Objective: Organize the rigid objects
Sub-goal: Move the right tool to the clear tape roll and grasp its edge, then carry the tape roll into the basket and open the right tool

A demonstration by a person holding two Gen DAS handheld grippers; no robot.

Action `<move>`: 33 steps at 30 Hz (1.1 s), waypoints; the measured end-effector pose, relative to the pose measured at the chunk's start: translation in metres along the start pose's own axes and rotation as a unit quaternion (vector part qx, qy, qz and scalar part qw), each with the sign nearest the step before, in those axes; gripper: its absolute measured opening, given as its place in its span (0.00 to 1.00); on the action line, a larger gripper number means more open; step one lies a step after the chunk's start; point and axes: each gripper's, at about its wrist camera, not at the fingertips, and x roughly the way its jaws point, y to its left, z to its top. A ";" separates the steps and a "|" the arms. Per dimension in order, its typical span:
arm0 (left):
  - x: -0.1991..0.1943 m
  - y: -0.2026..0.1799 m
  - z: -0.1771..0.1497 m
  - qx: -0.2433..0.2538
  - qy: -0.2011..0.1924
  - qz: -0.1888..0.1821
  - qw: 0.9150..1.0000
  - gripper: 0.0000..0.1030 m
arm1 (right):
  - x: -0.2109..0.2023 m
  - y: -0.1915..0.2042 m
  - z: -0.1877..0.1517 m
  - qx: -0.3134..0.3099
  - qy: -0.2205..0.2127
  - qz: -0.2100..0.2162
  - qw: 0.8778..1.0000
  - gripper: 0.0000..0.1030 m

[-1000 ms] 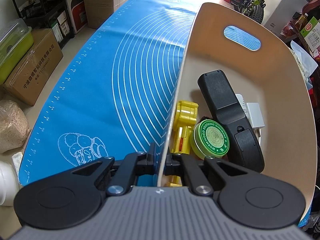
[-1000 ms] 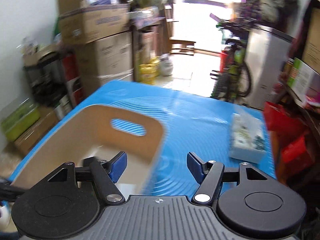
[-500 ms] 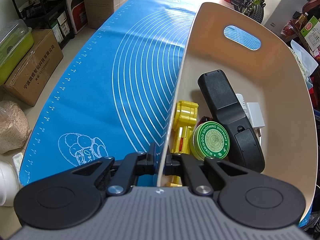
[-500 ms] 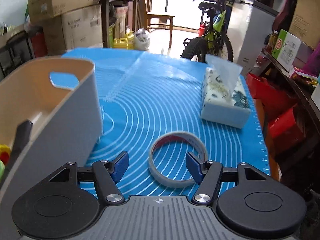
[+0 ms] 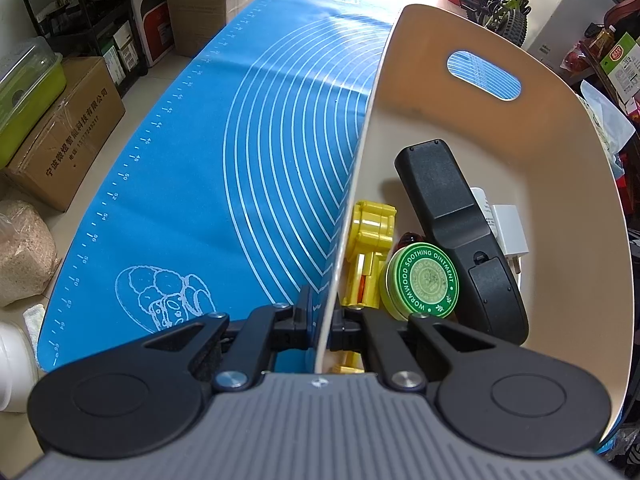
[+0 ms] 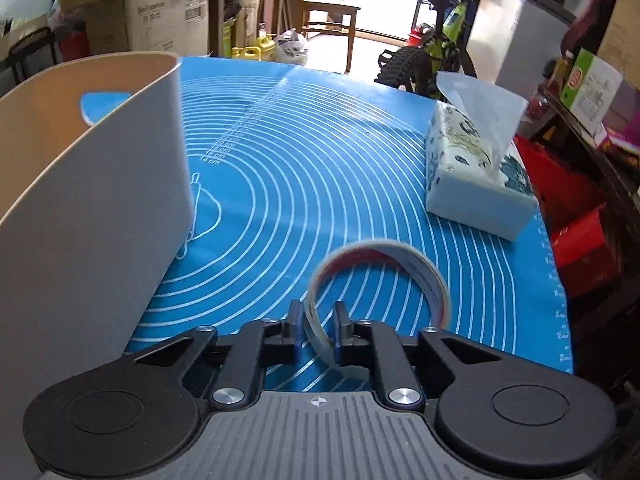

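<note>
My left gripper (image 5: 323,320) is shut on the near wall of a beige bin (image 5: 576,200) that stands on the blue mat. Inside the bin lie a black remote (image 5: 456,216), a green ointment tin (image 5: 419,281), a yellow toy (image 5: 370,240) and a white charger (image 5: 508,228). My right gripper (image 6: 318,330) is shut on the rim of a tape roll (image 6: 424,272), which is tilted up off the mat. The bin (image 6: 100,184) stands just to the left of it in the right wrist view.
A tissue box (image 6: 476,176) sits on the blue mat (image 6: 320,168) at the right, near the table's edge. Cardboard boxes (image 5: 60,136), shelves and a bicycle (image 6: 432,52) stand around the table.
My right gripper swung from above the bin down to the tape roll and closed on its rim, tilting it up. The left gripper has kept its hold on the bin wall.
</note>
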 end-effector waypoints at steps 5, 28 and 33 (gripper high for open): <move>0.000 0.000 0.000 0.001 0.000 0.001 1.000 0.07 | -0.014 0.003 0.001 0.005 -0.023 0.008 1.000 0.16; 0.000 0.001 -0.001 0.000 -0.001 0.002 1.000 0.07 | -0.155 0.037 0.031 -0.013 -0.154 0.052 0.987 0.16; -0.001 0.001 -0.001 0.000 -0.001 0.002 1.000 0.07 | -0.168 0.065 0.037 -0.040 -0.165 0.085 0.982 0.16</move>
